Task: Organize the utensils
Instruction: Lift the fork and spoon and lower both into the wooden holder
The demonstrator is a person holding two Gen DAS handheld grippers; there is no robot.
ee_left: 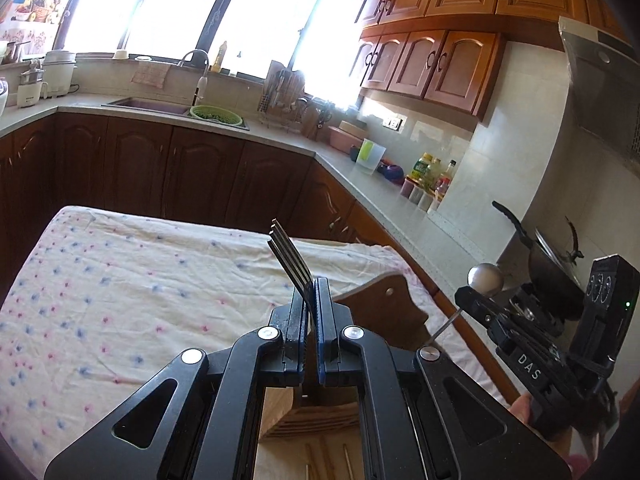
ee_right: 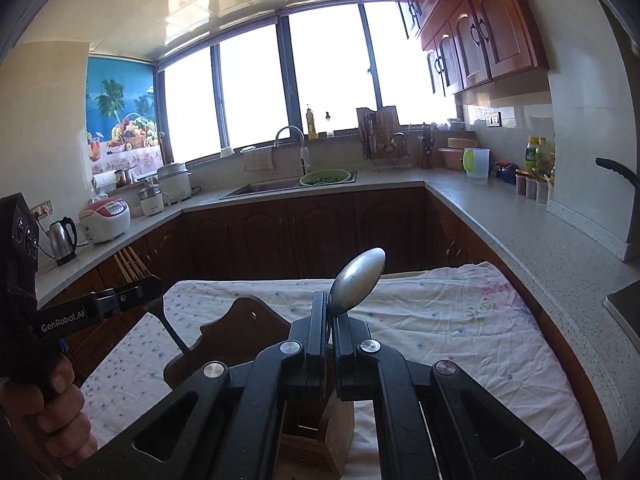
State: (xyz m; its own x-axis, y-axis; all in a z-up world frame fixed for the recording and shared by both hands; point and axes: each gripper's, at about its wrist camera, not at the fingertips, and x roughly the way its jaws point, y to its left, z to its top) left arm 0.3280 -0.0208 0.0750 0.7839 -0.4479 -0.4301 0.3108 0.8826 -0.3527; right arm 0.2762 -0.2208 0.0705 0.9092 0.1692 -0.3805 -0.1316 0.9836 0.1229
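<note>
My left tool (ee_left: 308, 300) was pressed together on a fork (ee_left: 290, 258), tines up and leaning toward upper left of frame. My right tool (ee_right: 331, 312) was likewise pinching a spoon (ee_right: 357, 280) at the neck, bowl upright at frame centre. Both utensils were off the worktop (ee_left: 120, 280), carried above its flowered cloth. Below each tool, at lower centre, sat a wooden holder (ee_right: 316, 436) with a scalloped back board (ee_right: 248, 328); its slots were mostly hidden behind the tool bodies.

Judgement: carry step, both pieces lifted, not yet stowed. The next move calls for tipping each handle downward over a slot, one at a time, before loosening.
</note>
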